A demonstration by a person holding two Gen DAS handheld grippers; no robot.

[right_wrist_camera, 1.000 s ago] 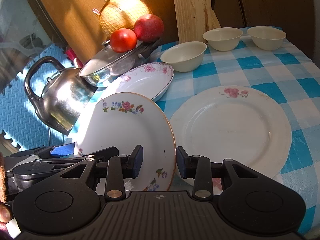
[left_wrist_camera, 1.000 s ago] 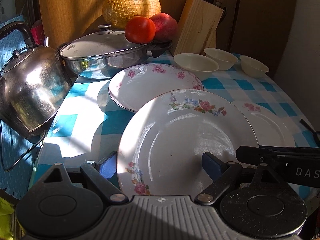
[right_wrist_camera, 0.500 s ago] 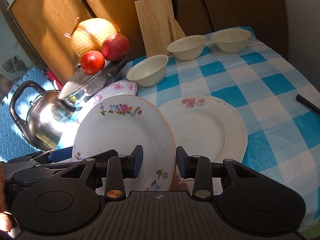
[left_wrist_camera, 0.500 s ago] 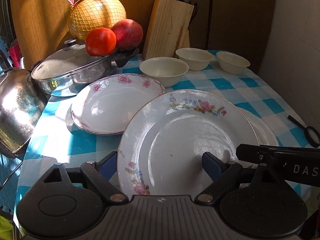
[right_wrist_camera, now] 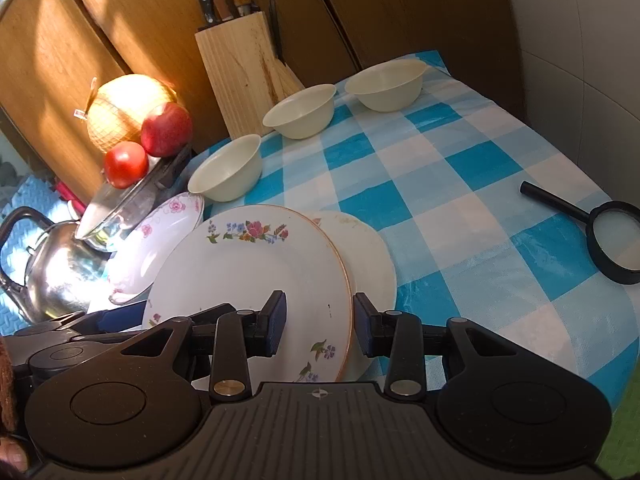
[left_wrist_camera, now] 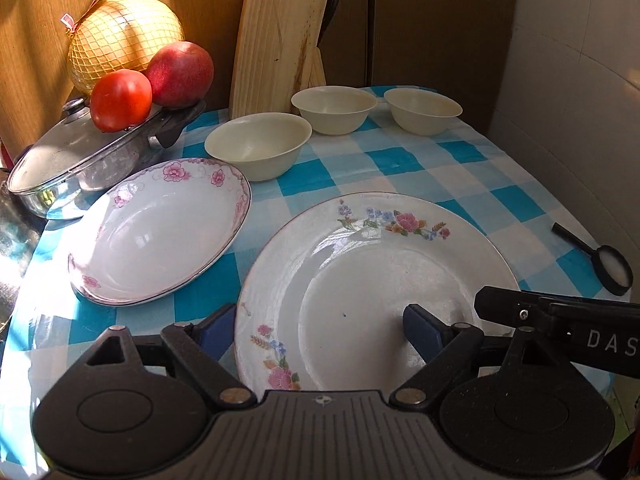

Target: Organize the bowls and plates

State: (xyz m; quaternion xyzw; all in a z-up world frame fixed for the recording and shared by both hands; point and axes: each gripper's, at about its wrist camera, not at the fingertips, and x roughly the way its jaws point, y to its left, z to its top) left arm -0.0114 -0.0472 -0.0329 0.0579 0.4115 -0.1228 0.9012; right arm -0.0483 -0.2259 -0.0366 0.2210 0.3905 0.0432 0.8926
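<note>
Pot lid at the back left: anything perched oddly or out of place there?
Yes. A tomato and a red apple sit on the sloping glass pot lid, with a netted pomelo behind them. Round fruit on a domed lid looks liable to roll off.

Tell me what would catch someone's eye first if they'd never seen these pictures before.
Probably the flowered plate, front and centre, straddled by both grippers and hovering over another white plate on the blue checked tablecloth. Next, the tomato and red apple perched on a pan's glass lid at the left, with a netted yellow fruit behind them.
</note>
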